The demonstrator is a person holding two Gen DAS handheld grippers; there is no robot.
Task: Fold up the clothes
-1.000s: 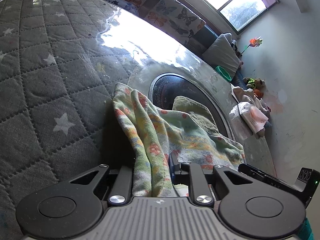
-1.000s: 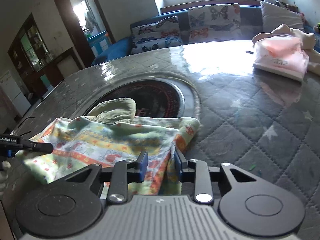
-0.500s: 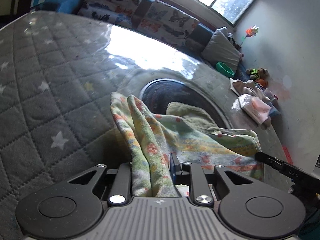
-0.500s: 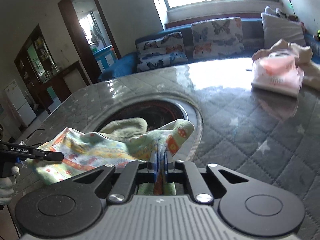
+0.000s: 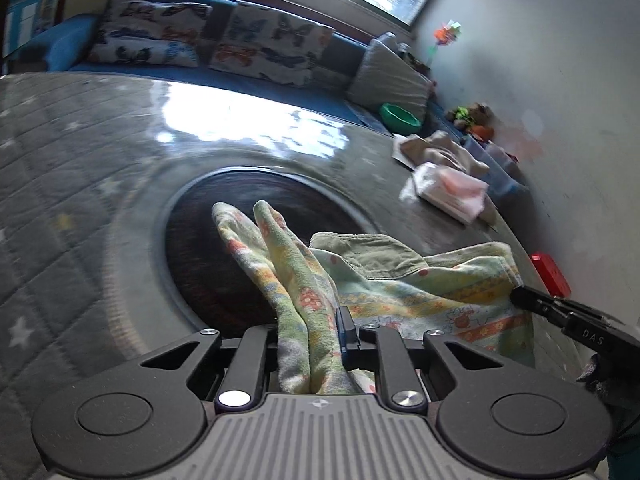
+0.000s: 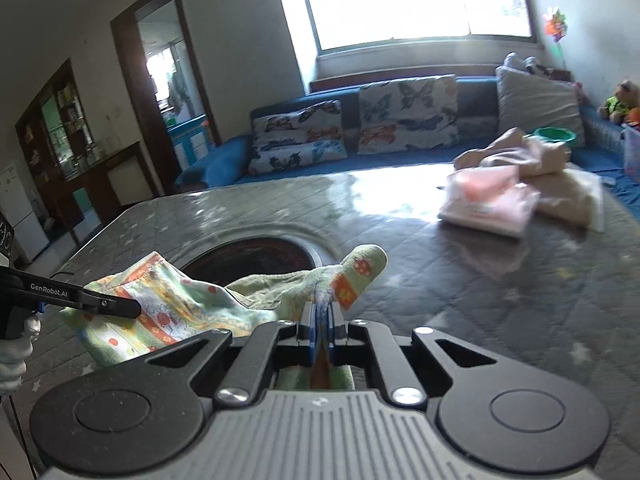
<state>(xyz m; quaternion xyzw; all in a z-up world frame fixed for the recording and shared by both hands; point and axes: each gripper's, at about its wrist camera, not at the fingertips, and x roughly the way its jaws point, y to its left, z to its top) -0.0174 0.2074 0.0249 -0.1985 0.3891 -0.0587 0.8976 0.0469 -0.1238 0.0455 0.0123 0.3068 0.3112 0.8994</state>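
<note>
Your left gripper closing on bunched terry floral garment; right gripper clenching its opposite corner. Soft cloth sagging above quilted star-print table, over dark round inset. Folded pink clothes lying beyond.

The right claw, whose jaws stood apart around a fold of the printed cloth, closed tight on it. Both claws rose from the worktop, lifting the cloth's near edge, which now hung stretched between them.
</note>
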